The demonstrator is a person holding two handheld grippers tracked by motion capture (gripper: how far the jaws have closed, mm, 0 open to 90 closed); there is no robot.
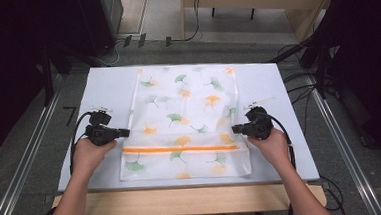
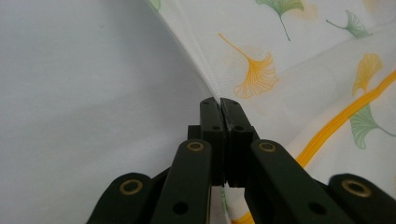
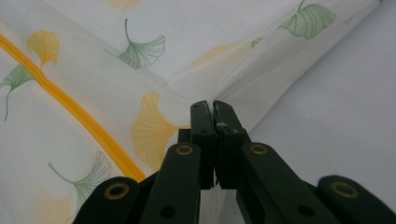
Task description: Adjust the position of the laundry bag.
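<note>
A white mesh bag [image 1: 184, 118] printed with green and orange ginkgo leaves lies flat on the table, an orange zipper [image 1: 181, 149] running across its near part. My left gripper [image 1: 127, 133] is shut on the bag's left edge [image 2: 205, 77], which lifts slightly into the jaws. My right gripper [image 1: 234, 129] is shut on the bag's right edge [image 3: 243, 88], where the mesh folds up in a ridge. The zipper [image 2: 345, 119] shows to the right of the left jaws and the zipper [image 3: 74, 112] to the left of the right jaws.
The bag rests on a pale blue-grey mat [image 1: 107, 87] over a wooden table whose front edge [image 1: 184, 198] faces me. Bare mat lies left and right of the bag. Cables [image 1: 302, 80] and metal rails [image 1: 26, 152] run along the floor on both sides.
</note>
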